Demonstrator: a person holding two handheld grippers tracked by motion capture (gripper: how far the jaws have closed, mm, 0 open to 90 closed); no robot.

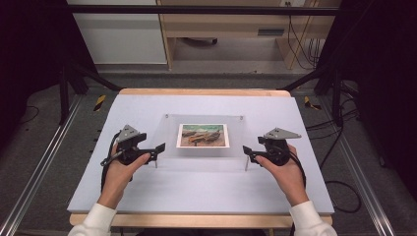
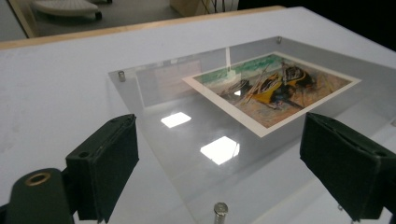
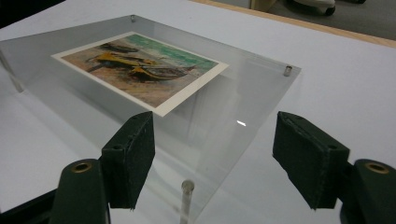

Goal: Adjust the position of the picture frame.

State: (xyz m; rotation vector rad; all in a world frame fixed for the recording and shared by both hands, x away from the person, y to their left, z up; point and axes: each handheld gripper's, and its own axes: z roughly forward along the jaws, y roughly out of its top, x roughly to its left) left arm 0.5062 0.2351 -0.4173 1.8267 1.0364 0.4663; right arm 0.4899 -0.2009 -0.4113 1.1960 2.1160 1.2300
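Table (image 1: 147, 196) bears acrylic frame (image 1: 167, 147) between both grippers.

Lab: framed test table (image 1: 98, 187), trailing cables (image 1: 305, 44)

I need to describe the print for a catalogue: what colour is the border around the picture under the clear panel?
White or off-white border around the boat picture, clearest in the right gripper view.

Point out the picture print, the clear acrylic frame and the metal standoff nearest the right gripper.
Picture print (image 1: 203, 135), high view, middle of the painted image.
Clear acrylic frame (image 3: 254, 88), right gripper view, bare clear panel beside the print.
Metal standoff (image 3: 187, 187), right gripper view, its top cap.
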